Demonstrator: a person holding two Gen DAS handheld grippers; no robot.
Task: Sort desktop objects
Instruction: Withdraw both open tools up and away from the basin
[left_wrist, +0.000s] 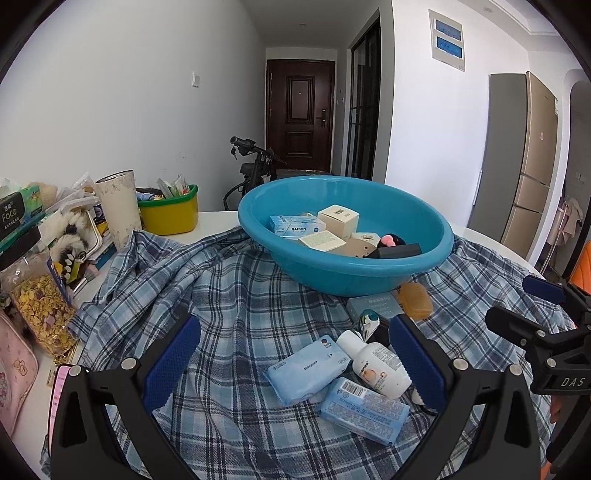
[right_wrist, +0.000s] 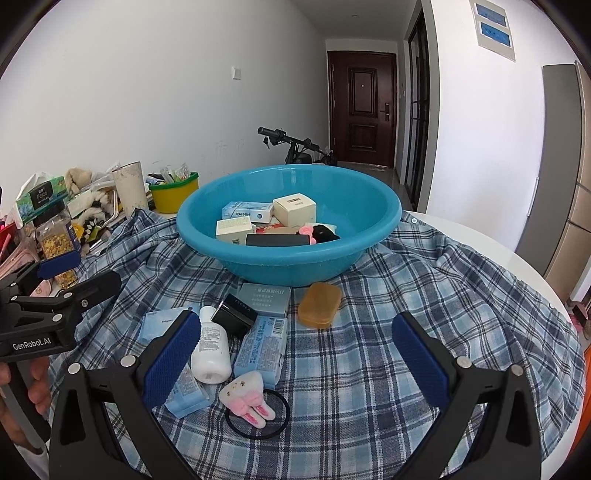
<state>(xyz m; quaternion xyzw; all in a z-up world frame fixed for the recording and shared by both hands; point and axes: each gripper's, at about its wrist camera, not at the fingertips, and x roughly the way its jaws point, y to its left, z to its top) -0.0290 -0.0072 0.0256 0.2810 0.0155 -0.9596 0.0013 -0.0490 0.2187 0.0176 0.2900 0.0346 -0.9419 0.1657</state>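
Both grippers hang empty over the cloth, jaws spread wide: left gripper (left_wrist: 295, 363), right gripper (right_wrist: 295, 363). Between my left fingers lie a pale blue wipes pack (left_wrist: 308, 369), a white bottle (left_wrist: 376, 363) on its side and a barcoded blue packet (left_wrist: 364, 411), all touching or overlapping. Just beyond them sit a grey-green box (right_wrist: 264, 300), a black box (right_wrist: 234, 316) and an amber soap case (right_wrist: 319, 304), close against the foot of the blue basin (left_wrist: 439, 245), which already holds several boxes.

Risks as I judge them:
- Crowding: closing on the bottle may also nip a packet, or the bottle may roll away.
- Plaid shirt (right_wrist: 406, 295) underneath is loose and wrinkled; a low fingertip could snag it and drag the pile.
- Bunny hair tie (right_wrist: 247, 400) lies partly on a packet; its black loop could catch a finger.
- Grippers are near each other; a collision is possible if both reach in.
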